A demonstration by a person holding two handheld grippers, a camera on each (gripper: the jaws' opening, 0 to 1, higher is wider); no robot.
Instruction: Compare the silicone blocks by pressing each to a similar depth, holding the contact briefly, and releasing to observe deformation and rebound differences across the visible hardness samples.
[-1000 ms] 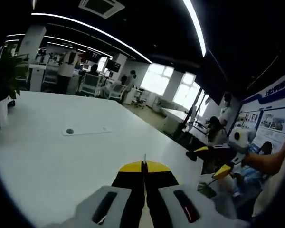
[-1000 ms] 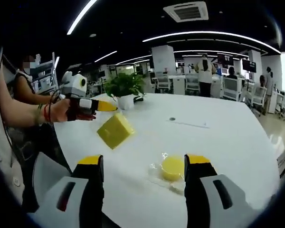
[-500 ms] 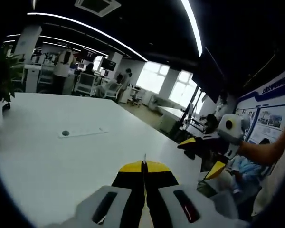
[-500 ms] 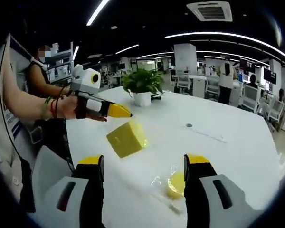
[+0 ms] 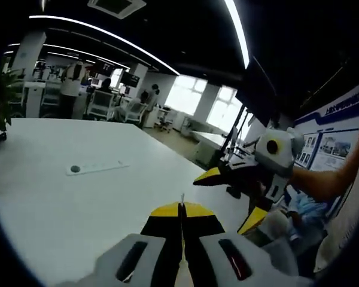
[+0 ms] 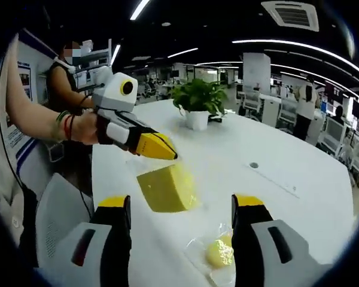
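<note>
A big white table (image 6: 299, 173) fills the middle of the right gripper view. Near the middle of that view a yellow block (image 6: 166, 188) with square edges sits on the table. Lower down, a bit right of the middle, a small round yellow block (image 6: 219, 253) lies inside a clear plastic bag (image 6: 197, 248). The right gripper (image 6: 182, 210) rises from the bottom of its own view with its two yellow-tipped jaws far apart, and nothing is between them. The square block shows in the gap above them, and the round one sits just beside the right-hand jaw. The left gripper (image 6: 167, 149) comes in from the upper left of this view, held by a hand (image 6: 84, 127). Its yellow tips are pressed together just above the square block, and I cannot tell if they touch it. In the left gripper view its jaws are closed tight with nothing held. A green plant in a white pot (image 6: 198, 101) stands farther back, near the top middle. A thin flat strip (image 5: 94, 168) lies on the table at the left of the left gripper view.
</note>
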